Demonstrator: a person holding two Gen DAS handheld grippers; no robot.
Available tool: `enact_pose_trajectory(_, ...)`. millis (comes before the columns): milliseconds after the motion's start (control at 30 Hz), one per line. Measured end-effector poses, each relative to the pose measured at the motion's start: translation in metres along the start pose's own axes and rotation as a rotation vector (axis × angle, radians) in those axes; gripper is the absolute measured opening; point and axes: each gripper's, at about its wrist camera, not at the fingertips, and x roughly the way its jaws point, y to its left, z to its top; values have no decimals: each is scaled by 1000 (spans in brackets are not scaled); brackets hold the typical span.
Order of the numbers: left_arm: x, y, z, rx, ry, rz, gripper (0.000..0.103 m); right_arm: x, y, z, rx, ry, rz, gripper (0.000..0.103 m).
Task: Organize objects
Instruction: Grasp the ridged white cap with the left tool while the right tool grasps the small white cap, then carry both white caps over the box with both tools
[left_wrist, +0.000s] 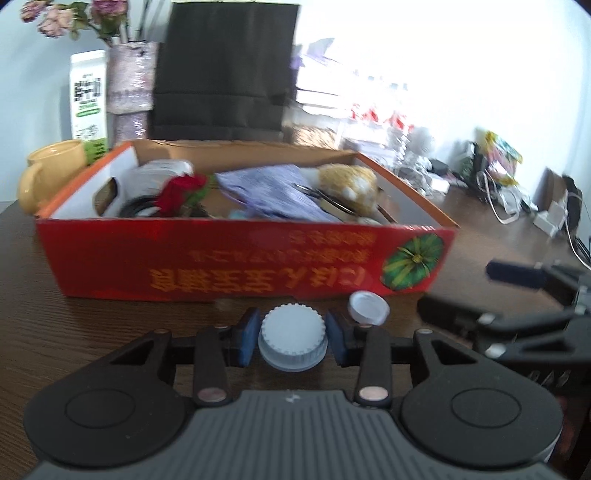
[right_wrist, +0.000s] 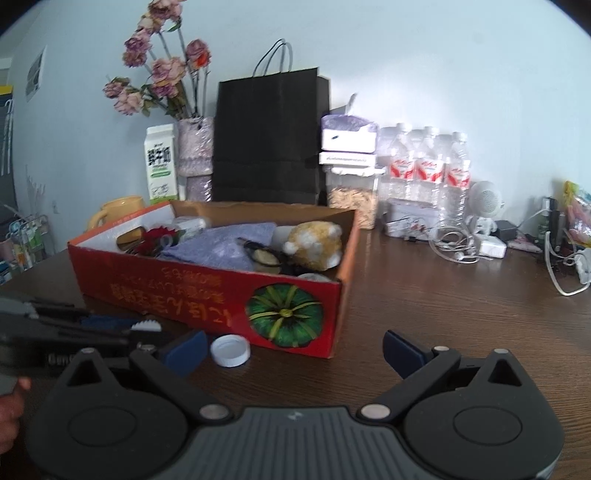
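A large white ribbed cap (left_wrist: 292, 336) sits on the dark wooden table (left_wrist: 110, 325), in front of the red cardboard box (left_wrist: 236, 258). My left gripper (left_wrist: 292, 334) is shut on it, a blue pad against each side. A smaller white cap (left_wrist: 369, 307) lies just to its right, and the right wrist view has this small cap (right_wrist: 229, 350) close to the box's front wall. My right gripper (right_wrist: 293, 350) stands open with nothing between its fingers; its left pad (right_wrist: 186, 350) is next to the small cap. The box (right_wrist: 207, 291) holds a plush toy (right_wrist: 314, 240), a purple cloth (right_wrist: 221, 247) and a red flower (right_wrist: 155, 236).
Behind the box stand a yellow mug (left_wrist: 48, 170), a milk carton (right_wrist: 160, 166), a vase of dried flowers (right_wrist: 195, 147), a black paper bag (right_wrist: 269, 140), a pack of water bottles (right_wrist: 428, 166) and tangled cables (right_wrist: 454, 240). Bare tabletop (right_wrist: 461, 302) lies right of the box.
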Motion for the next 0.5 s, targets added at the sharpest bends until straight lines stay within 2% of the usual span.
enact_pose_trajectory(200, -7, 22, 4, -29, -22, 24, 40, 25, 28, 4, -26, 85, 36, 60)
enact_pose_trajectory(433, -14, 40, 6, -42, -37, 27, 40, 41, 40, 6, -3, 137, 14, 40)
enact_pose_trajectory(500, -15, 43, 6, -42, -41, 26, 40, 44, 42, 7, 2, 147, 5, 31)
